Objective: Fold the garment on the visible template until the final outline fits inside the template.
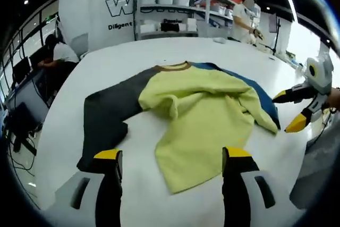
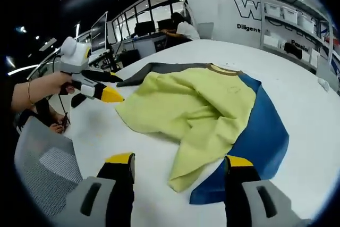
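Lying crumpled on white table [image 1: 159,57]: one sweater [image 1: 202,115], yellow body, dark grey sleeve, blue sleeve, brown collar. Left gripper [image 1: 172,166]: fingers apart, empty, near yellow hem. Right gripper [image 2: 178,171]: fingers apart, empty, near blue sleeve edge. Shelves [image 1: 175,9] with bins behind.

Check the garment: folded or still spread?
Partly folded: the yellow panel of the garment lies rumpled across the middle, dark sleeve and blue side still spread flat.

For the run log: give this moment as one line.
garment: rumpled, partly folded on white table | left gripper: open, empty | right gripper: open, empty
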{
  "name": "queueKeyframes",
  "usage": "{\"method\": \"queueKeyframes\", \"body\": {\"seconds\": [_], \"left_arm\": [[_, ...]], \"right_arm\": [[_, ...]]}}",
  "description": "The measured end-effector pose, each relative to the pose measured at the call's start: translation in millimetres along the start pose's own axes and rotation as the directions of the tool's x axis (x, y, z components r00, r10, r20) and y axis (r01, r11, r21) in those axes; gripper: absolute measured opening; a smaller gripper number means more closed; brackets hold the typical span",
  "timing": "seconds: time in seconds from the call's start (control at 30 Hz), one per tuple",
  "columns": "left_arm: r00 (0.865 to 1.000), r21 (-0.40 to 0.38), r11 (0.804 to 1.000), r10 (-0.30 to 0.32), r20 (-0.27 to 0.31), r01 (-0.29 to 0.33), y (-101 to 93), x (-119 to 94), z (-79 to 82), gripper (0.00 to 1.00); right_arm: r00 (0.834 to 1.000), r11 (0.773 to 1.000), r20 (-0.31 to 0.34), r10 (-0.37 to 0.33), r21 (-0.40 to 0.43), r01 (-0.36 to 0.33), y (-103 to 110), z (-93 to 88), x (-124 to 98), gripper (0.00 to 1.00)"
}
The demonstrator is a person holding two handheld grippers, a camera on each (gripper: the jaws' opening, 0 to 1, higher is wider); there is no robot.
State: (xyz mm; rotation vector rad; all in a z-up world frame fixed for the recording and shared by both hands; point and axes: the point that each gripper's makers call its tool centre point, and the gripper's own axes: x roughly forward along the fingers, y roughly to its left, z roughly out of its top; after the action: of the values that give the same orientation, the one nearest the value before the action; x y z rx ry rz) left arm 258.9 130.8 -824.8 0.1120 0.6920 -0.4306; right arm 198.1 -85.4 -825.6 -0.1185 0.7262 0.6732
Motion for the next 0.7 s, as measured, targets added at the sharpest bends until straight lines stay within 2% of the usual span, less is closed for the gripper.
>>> {"method": "queueKeyframes", "body": {"seconds": [0.07, 0.1, 0.2, 0.33, 0.53, 0.7], "left_arm": [[1.0, -0.012, 1.0, 0.013, -0.009, -0.013, 0.9, 0.3, -5.0, 0.63], [1.0, -0.016, 1.0, 0.016, -0.017, -0.016, 1.4, 0.3, -7.3, 0.59], [0.999, -0.056, 0.998, 0.036, -0.015, -0.036, 5.1, -1.4, -9.5, 0.56], [0.998, -0.086, 0.995, 0.047, -0.035, -0.05, 6.0, -1.2, -16.5, 0.5], [0.997, -0.126, 0.991, 0.036, -0.07, -0.045, 1.4, 1.3, -29.3, 0.38], [0.995, -0.135, 0.99, 0.019, -0.099, -0.033, -2.8, 1.7, -36.1, 0.28]], "right_arm": [[1.0, 1.0, -0.009, -0.016, -0.005, 0.016, -0.4, -3.3, 1.0, 0.56], [1.0, 1.0, -0.013, -0.025, -0.005, 0.025, -1.1, -4.7, 1.1, 0.5], [0.999, 0.999, -0.011, -0.041, 0.008, 0.041, -1.3, -6.4, -0.3, 0.4], [0.997, 0.999, -0.049, -0.052, 0.009, 0.052, 2.2, -18.5, 3.4, 0.37], [0.995, 0.998, -0.088, -0.054, 0.014, 0.055, 8.1, -34.1, 9.4, 0.25], [0.994, 0.998, -0.094, -0.06, 0.006, 0.061, 7.9, -36.5, 10.6, 0.16]]}}
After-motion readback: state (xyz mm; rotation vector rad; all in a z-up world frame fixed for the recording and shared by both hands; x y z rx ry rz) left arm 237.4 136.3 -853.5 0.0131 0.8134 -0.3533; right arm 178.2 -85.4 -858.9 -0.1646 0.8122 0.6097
